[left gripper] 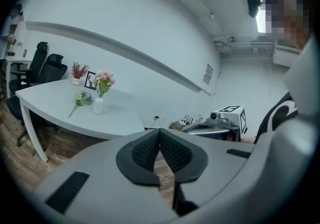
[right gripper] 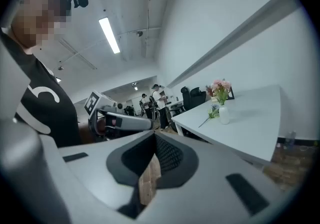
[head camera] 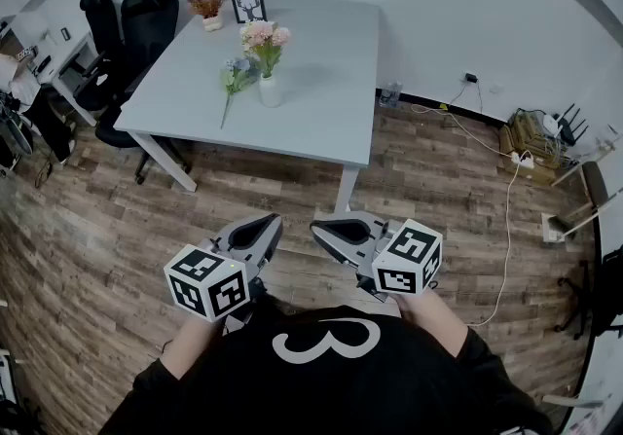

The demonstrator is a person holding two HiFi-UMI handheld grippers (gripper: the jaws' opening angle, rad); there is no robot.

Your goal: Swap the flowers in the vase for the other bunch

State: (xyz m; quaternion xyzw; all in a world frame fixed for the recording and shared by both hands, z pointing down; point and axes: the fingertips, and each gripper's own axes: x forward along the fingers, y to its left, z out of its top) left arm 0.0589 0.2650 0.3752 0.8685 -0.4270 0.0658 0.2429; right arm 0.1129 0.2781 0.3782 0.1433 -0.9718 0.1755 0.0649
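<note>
A white vase (head camera: 270,90) with pink flowers (head camera: 265,37) stands on the white table (head camera: 321,63), far ahead of me. Just left of the vase, a second bunch with pale blue blooms (head camera: 236,78) lies flat on the tabletop. Both grippers hang over the wooden floor close to my body, well short of the table. My left gripper (head camera: 270,222) is shut with nothing in it, and so is my right gripper (head camera: 318,227). In the left gripper view the vase (left gripper: 98,106) and the lying bunch (left gripper: 82,98) are small and distant beyond the closed left gripper (left gripper: 160,132). In the right gripper view the vase (right gripper: 223,115) stands far past the right gripper (right gripper: 154,135).
A framed deer picture (head camera: 247,5) and a small pot of dried flowers (head camera: 207,3) stand at the table's far edge. Black office chairs (head camera: 136,24) are at the table's left. Cables and a power strip (head camera: 526,156) lie by the right wall. People (right gripper: 159,100) stand far off.
</note>
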